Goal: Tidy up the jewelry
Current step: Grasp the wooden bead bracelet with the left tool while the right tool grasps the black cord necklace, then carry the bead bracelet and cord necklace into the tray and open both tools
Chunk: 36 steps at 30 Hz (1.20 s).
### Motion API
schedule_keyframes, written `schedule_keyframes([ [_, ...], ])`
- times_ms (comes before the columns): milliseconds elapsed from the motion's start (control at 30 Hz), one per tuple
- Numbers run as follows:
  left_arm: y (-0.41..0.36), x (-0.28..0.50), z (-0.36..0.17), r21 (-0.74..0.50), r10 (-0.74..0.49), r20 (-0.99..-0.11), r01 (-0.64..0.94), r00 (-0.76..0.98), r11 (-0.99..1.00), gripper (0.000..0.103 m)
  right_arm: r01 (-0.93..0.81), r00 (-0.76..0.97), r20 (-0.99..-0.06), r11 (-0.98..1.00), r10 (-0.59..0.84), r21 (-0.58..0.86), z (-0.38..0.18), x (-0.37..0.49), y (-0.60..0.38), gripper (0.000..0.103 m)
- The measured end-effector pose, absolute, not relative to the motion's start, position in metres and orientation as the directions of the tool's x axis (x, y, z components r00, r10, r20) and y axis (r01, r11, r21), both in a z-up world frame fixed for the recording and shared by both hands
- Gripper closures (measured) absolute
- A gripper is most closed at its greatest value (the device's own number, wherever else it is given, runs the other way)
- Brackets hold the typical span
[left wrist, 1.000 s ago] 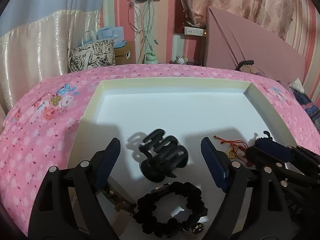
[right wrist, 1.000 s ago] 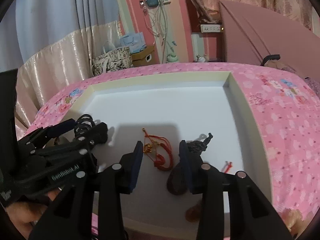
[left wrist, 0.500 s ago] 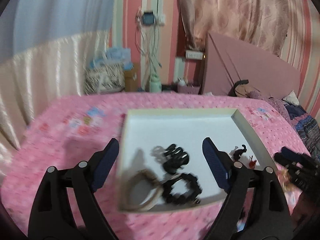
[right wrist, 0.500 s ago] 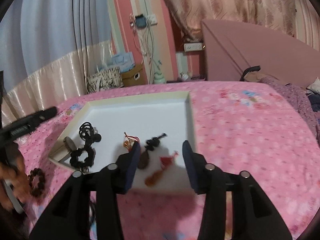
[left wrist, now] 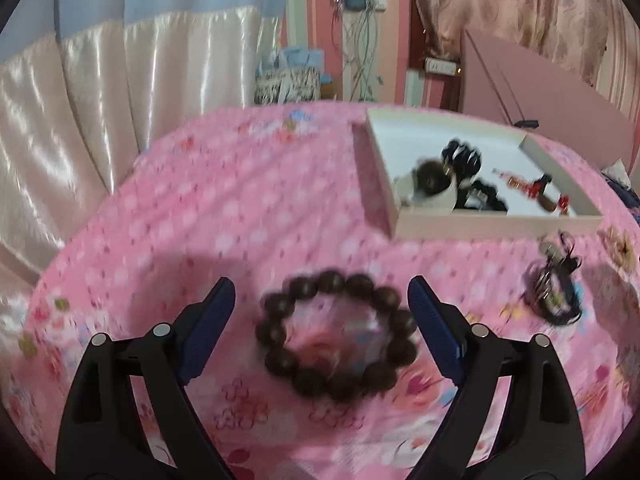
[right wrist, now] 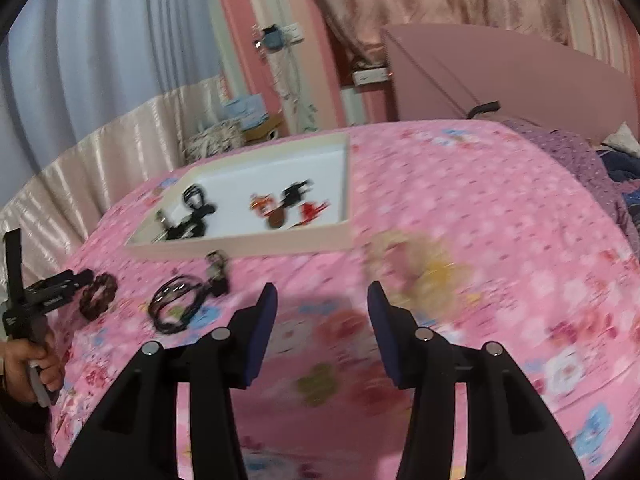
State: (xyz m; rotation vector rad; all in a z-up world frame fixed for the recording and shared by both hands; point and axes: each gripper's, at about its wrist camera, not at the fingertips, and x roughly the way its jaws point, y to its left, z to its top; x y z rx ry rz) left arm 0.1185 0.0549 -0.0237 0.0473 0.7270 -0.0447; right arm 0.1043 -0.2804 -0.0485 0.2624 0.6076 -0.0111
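A brown bead bracelet [left wrist: 336, 336] lies on the pink flowered bed cover, between the wide-open fingers of my left gripper [left wrist: 320, 292]; the pads do not touch it. The right wrist view shows the same bracelet [right wrist: 98, 294] just ahead of the left gripper [right wrist: 60, 284], held by a hand [right wrist: 36, 364]. My right gripper [right wrist: 322, 296] hangs open over bare cover with nothing between its fingers. A blurred yellow-gold ornament [right wrist: 420, 268] lies just beyond its right finger. The white tray [left wrist: 496, 224] holds a black claw clip [left wrist: 460, 156], a black scrunchie [left wrist: 484, 196] and red charms [left wrist: 536, 190].
A tangle of black cords [left wrist: 554, 296] lies on the cover in front of the tray, also visible as black cords [right wrist: 176, 304] in the right wrist view. Satin curtains stand to the left. A pink headboard [right wrist: 500, 76] and dark bedding [right wrist: 624, 168] lie to the right.
Both grippers have pulled back out of the tray to the near part of the bed. The left one now frames the bead bracelet. The right jaws have widened a little.
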Motion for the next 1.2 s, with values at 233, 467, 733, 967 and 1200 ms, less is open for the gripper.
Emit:
schedule_keyframes([
  [233,0.061,0.123,-0.034,-0.004,-0.049,-0.701,0.065,0.712,0.998,0.016,0.000,0.792,-0.592,0.970,0.149,0.244,-0.053,0.140,-0.227,0.056],
  [467,0.070,0.139,-0.046,-0.084,-0.090,-0.758,0.040,0.646,0.996,0.017,0.015,0.750,-0.647,0.974,0.138,0.225,-0.065,0.190,-0.193,0.056],
  [733,0.072,0.142,-0.050,-0.140,-0.143,-0.756,0.056,0.639,0.989,0.030,0.015,0.703,-0.688,0.963,0.181,0.269,-0.080,0.210,-0.191,0.079],
  [967,0.085,0.138,-0.051,-0.212,-0.182,-0.734,0.034,0.654,0.977,0.068,0.028,0.759,-0.628,0.954,0.174,0.298,-0.071,0.184,-0.213,0.079],
  [1200,0.085,0.139,-0.052,-0.243,-0.213,-0.727,0.046,0.653,0.969,0.084,0.082,0.784,-0.611,0.960,0.105,0.269,-0.062,0.147,-0.256,0.079],
])
